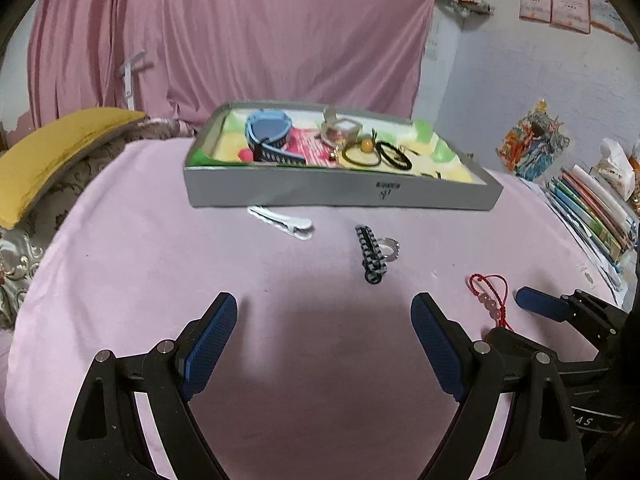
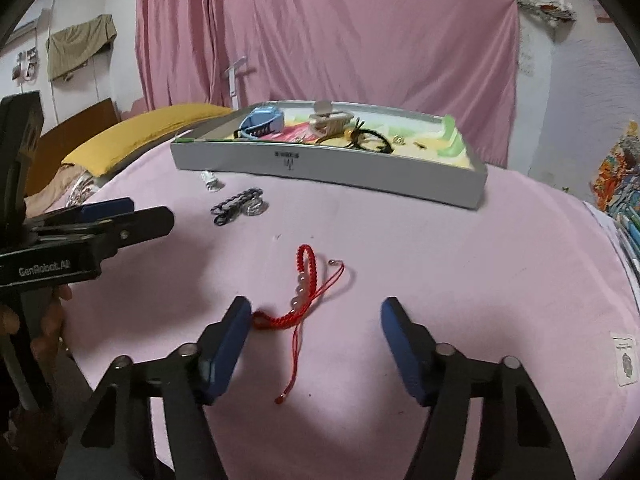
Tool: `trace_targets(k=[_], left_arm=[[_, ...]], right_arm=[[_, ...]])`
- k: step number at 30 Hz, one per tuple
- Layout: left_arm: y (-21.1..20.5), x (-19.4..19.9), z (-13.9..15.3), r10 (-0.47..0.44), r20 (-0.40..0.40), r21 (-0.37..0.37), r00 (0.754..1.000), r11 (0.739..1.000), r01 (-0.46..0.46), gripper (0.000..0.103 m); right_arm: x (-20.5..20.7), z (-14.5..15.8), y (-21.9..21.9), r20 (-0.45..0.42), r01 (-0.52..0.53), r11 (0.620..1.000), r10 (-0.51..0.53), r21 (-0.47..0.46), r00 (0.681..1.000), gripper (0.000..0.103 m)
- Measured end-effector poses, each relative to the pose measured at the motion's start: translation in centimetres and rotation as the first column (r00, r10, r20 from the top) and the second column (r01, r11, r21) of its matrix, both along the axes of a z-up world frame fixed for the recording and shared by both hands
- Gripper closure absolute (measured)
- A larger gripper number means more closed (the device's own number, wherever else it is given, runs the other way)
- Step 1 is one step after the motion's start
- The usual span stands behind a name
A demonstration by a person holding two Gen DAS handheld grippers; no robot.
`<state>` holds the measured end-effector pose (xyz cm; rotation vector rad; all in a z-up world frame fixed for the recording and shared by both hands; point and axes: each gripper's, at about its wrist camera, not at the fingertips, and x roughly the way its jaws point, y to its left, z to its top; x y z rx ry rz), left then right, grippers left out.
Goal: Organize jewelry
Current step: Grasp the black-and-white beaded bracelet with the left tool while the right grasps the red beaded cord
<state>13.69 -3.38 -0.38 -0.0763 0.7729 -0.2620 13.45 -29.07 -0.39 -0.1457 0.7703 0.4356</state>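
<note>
A grey box (image 1: 336,192) (image 2: 328,168) lies on the pink bed and holds a blue watch (image 1: 266,130), black hair ties (image 1: 394,154) and other small pieces. On the sheet in front of it lie a white hair clip (image 1: 282,222), a black braided bracelet (image 1: 370,254) (image 2: 236,205) beside a silver ring (image 1: 388,248), and a red cord bracelet (image 2: 304,292) (image 1: 490,298) with pale beads. My left gripper (image 1: 324,312) is open and empty, short of the black bracelet. My right gripper (image 2: 316,312) is open, its fingers either side of the red bracelet.
A yellow pillow (image 1: 60,152) lies at the bed's left. A stack of books (image 1: 592,208) sits at the right edge. A pink curtain (image 1: 240,32) hangs behind the box. The left gripper's body (image 2: 80,236) shows at the left of the right wrist view.
</note>
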Motion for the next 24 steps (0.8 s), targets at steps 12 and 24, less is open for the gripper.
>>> trace_targets(k=[12, 24], left_arm=[[-1.4, 2.8, 0.0, -0.033, -0.067, 0.002, 0.997, 0.999, 0.034, 0.029], [-2.9, 5.2, -0.2, -0.081, -0.077, 0.053, 0.994, 0.995, 0.086, 0.069]], right_arm=[[2.7, 0.7, -0.1, -0.090, -0.033, 0.999, 0.033, -0.006, 0.995, 0.066], [5.4, 0.8, 0.1, -0.125, -0.084, 0.996, 0.080, -0.020, 0.989, 0.069]])
